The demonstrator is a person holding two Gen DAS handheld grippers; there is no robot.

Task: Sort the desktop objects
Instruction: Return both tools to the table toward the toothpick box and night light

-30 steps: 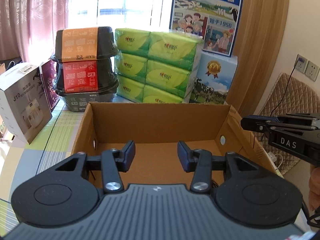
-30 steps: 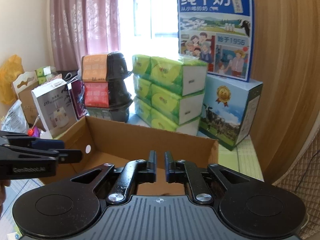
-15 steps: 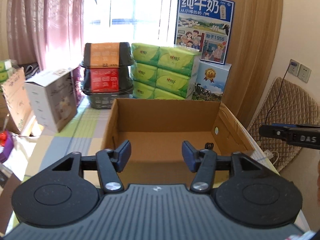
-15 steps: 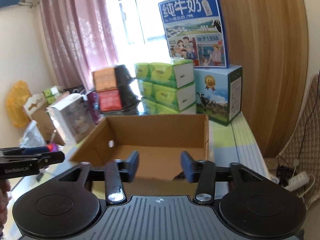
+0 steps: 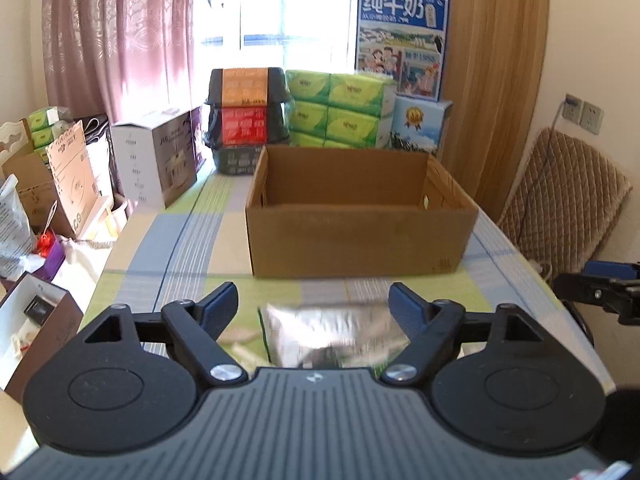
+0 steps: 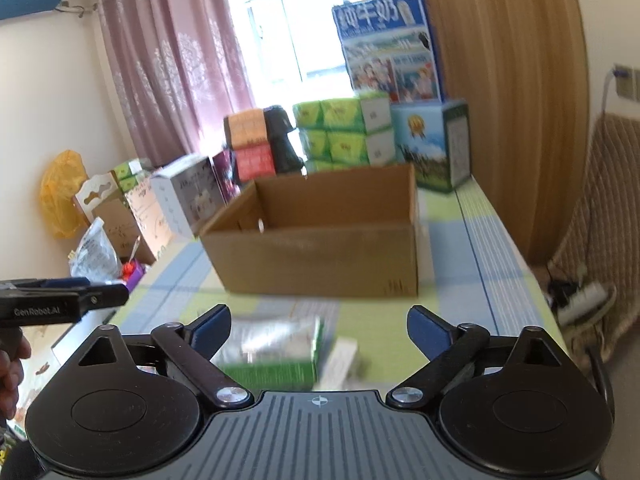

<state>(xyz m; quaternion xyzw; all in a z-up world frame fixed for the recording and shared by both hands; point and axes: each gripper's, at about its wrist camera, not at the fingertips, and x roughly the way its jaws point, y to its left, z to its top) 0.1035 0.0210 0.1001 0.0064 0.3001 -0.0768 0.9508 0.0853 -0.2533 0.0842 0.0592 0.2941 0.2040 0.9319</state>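
Observation:
An open brown cardboard box (image 5: 360,236) (image 6: 320,256) stands on the checked tablecloth, ahead of both grippers. A silver foil packet (image 5: 332,332) lies on the table just before my left gripper (image 5: 314,304), which is open and empty. In the right wrist view the same silver packet with a green edge (image 6: 272,356) and a small white box (image 6: 340,360) lie below my right gripper (image 6: 320,324), open wide with nothing between its fingers. Each gripper shows at the edge of the other's view: right gripper (image 5: 600,292), left gripper (image 6: 60,304).
Behind the box are stacked green tissue packs (image 5: 340,112), black food containers (image 5: 246,112), blue milk cartons (image 5: 404,44) and a white appliance box (image 5: 156,160). Bags and cartons crowd the floor at left (image 5: 40,200). A padded chair (image 5: 560,200) stands at right.
Both grippers have pulled back and away from over the box, which now lies farther ahead. The right gripper went from nearly shut to wide open. The foil packet has come into view.

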